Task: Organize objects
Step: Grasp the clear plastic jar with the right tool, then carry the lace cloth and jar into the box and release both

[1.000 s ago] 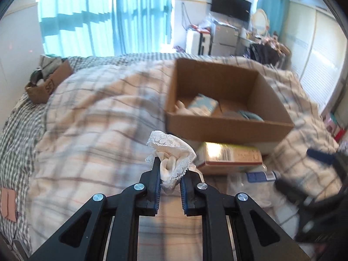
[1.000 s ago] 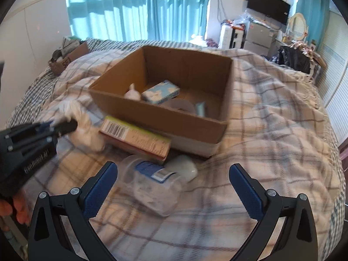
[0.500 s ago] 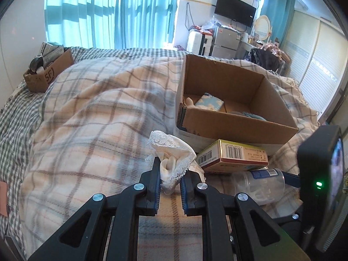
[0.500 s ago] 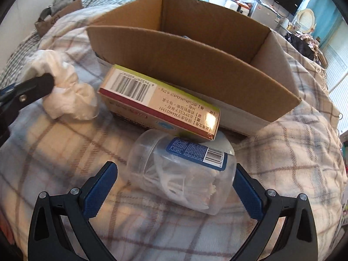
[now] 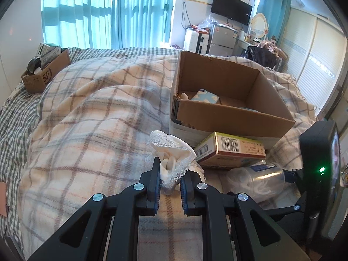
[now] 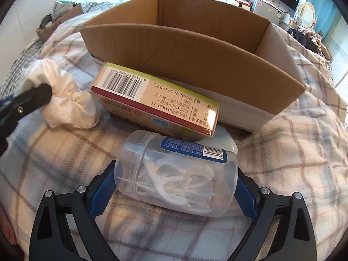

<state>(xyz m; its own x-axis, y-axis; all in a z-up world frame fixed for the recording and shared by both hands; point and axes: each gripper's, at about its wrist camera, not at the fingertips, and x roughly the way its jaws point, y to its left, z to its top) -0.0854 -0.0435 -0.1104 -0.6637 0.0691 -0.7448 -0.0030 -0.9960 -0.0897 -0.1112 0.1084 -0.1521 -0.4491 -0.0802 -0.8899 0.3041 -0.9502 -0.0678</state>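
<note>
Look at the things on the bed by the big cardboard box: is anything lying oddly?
Yes. The clear jar lies on its side on the blanket, and the medicine box rests tilted against the cardboard box, overlapping the jar.

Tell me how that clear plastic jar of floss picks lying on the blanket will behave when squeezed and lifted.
The clear plastic jar lies on its side, so it will probably roll if nudged. Its smooth round wall looks slippery. Mostly air and thin white floss picks inside, so it is likely light.

The right claw, its jaws just closing, straddles a clear jar on the bed; beyond it lie a carton and a box.
</note>
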